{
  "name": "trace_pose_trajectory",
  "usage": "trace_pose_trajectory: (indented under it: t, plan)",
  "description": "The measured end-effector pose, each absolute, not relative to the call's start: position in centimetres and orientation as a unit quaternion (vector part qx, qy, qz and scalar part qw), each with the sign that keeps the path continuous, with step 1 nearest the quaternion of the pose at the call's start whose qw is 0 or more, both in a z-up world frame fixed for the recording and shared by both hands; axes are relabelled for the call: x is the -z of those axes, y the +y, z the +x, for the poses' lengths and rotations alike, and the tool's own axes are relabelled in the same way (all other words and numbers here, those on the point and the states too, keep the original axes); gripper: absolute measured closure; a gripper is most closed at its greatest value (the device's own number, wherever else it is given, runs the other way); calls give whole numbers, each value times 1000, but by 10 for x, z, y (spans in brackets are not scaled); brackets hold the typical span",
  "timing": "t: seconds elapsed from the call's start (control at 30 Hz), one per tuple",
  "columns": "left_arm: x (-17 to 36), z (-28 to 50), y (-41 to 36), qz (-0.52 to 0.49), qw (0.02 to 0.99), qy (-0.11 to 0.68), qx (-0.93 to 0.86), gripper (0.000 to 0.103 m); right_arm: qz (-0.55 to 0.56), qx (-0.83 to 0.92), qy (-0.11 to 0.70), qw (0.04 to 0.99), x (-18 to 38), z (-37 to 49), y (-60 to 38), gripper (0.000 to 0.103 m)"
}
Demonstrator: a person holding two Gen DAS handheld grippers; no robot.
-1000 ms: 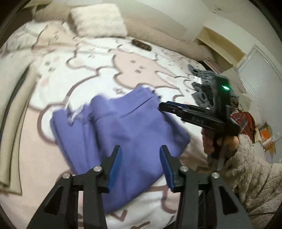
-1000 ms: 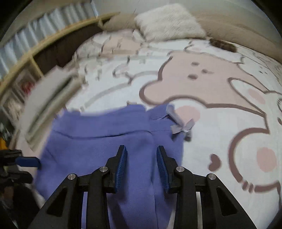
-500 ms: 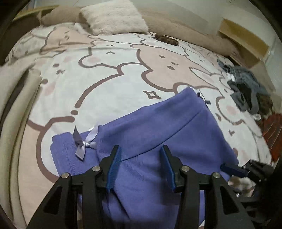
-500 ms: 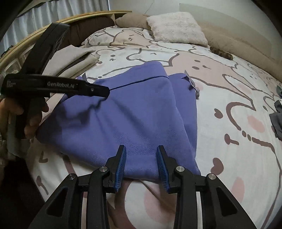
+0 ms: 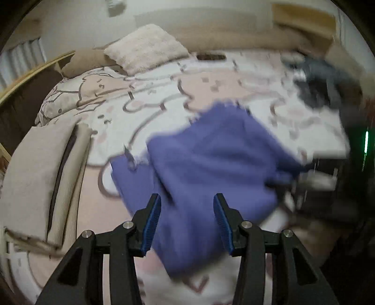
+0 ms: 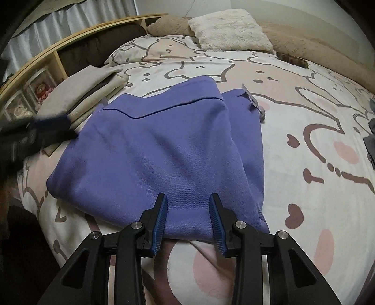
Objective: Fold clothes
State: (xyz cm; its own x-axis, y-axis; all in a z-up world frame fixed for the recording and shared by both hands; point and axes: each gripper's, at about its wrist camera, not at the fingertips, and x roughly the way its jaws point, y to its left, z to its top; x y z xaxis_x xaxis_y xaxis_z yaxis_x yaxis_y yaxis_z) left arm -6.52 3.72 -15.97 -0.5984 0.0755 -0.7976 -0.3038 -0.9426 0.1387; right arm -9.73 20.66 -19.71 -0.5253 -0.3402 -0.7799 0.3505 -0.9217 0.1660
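On the bear-print bed (image 6: pixel 304 164) lay 1 folded purple garment (image 6: pixel 152 152); 2 grippers, left gripper (image 5: pixel 186 220) and right gripper (image 6: pixel 188 220), hovered released at 6 o'clock, the left now blurred, swung away.

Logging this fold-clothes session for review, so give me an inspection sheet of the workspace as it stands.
Surface: bed with cartoon-print sheet, lightly rumpled.
Job's things: purple garment lying folded, small grey bow at its far edge.
Clutter: folded beige stack beside it; dark clothes pile, blurred.
Grippers: left gripper and right gripper both open, holding nothing.
Cables: nothing seen.
Surroundings: fluffy white pillow, wooden shelf unit, curtain.
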Motion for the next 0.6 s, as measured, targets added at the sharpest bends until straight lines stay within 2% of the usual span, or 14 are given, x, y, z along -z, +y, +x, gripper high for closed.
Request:
trace_pose_trajectory:
  t: [0.1, 0.3, 0.47, 0.6]
  plan:
    - [178, -57, 33, -458, 92, 129, -875, 57, 423, 886, -16, 190, 174, -95, 211, 66]
    - [186, -65, 7, -471, 97, 32, -876, 57, 403, 896, -2, 187, 137, -141, 193, 66]
    - [189, -65, -3, -465, 106, -10, -879, 55, 468, 871, 16, 147, 169, -207, 183, 66]
    - [176, -61, -12, -439, 104, -37, -892, 55, 484, 864, 1, 140, 186, -212, 198, 66]
